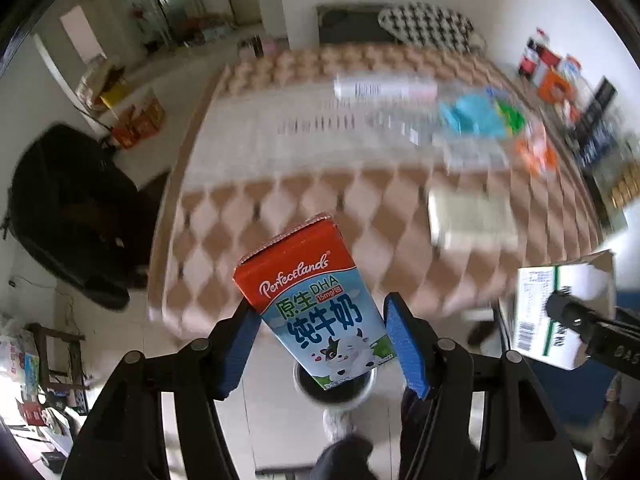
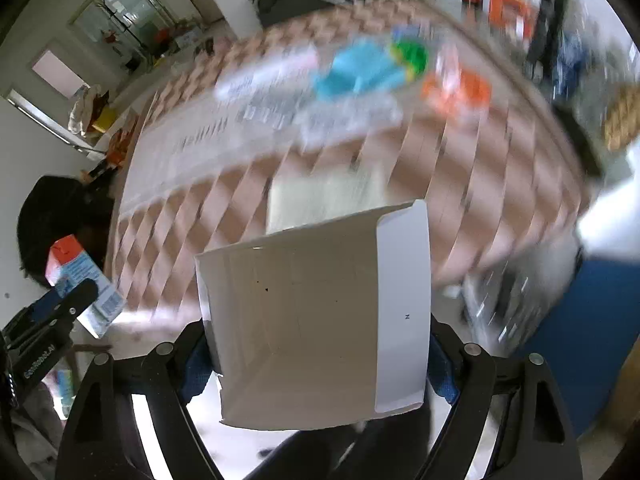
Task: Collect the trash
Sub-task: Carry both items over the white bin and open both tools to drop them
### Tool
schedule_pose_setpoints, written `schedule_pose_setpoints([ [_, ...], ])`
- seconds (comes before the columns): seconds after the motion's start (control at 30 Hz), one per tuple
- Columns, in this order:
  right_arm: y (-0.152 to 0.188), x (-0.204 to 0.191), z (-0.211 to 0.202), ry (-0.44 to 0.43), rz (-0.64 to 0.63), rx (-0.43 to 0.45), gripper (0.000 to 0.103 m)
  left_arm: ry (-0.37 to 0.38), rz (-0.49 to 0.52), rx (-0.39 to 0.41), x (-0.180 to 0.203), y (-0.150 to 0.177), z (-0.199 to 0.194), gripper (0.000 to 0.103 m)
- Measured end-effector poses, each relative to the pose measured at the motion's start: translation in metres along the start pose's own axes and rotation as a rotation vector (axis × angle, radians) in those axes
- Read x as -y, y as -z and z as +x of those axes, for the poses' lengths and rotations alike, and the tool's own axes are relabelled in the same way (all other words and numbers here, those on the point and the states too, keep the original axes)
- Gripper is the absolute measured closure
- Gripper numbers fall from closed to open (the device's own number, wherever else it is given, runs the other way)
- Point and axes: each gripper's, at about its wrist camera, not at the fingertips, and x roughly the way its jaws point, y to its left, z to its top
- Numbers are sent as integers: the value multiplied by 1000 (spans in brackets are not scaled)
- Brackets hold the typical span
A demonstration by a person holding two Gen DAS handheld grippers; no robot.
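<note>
My left gripper (image 1: 320, 332) is shut on a red and blue milk carton (image 1: 316, 300), held tilted in the air above a round dark bin (image 1: 334, 388) on the floor. The carton also shows at the left of the right wrist view (image 2: 80, 280). My right gripper (image 2: 316, 348) is shut on an open white cardboard box (image 2: 316, 320), which also shows at the right of the left wrist view (image 1: 560, 312). Both are held in front of the table edge.
A table with a brown diamond-pattern cloth (image 1: 320, 200) carries blurred litter: a clear bottle (image 1: 384, 88), a blue wrapper (image 1: 468, 116), an orange wrapper (image 1: 536, 152), a pale flat box (image 1: 472, 216). A black bag (image 1: 68, 216) stands at left. Shelves of goods (image 1: 580, 112) line the right wall.
</note>
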Motion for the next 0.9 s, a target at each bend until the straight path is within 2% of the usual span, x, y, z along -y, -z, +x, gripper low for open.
schedule_pose_setpoints([
  [0.17, 79, -5, 65, -21, 75, -160, 16, 117, -80, -183, -30, 74, 52, 43],
  [0.27, 108, 1, 118, -26, 115, -232, 16, 187, -143, -296, -41, 112, 123, 43],
  [0.3, 121, 3, 148, -43, 137, -265, 16, 197, -156, -325, -42, 122, 145, 43],
  [0.43, 148, 12, 238, -35, 169, -311, 15, 233, -226, -437, -45, 155, 251, 43],
  [0.6, 168, 21, 365, -48, 166, -340, 15, 268, -293, -519, -47, 193, 364, 42],
  [0.67, 173, 25, 403, -46, 168, -366, 13, 284, -331, -557, -50, 207, 400, 41],
  [0.7, 177, 25, 430, -73, 172, -388, 13, 290, -352, -562, -50, 215, 418, 35],
  [0.73, 178, 25, 445, -85, 166, -401, 10, 293, -363, -561, -52, 220, 427, 20],
  [0.8, 182, 19, 473, -78, 121, -411, 8, 266, -361, -561, -54, 229, 438, 8],
  [0.87, 185, 16, 484, -70, 89, -403, 0, 228, -339, -556, -66, 234, 440, 6],
  [0.9, 187, 15, 486, -62, 72, -395, 0, 197, -328, -544, -66, 237, 439, 5],
])
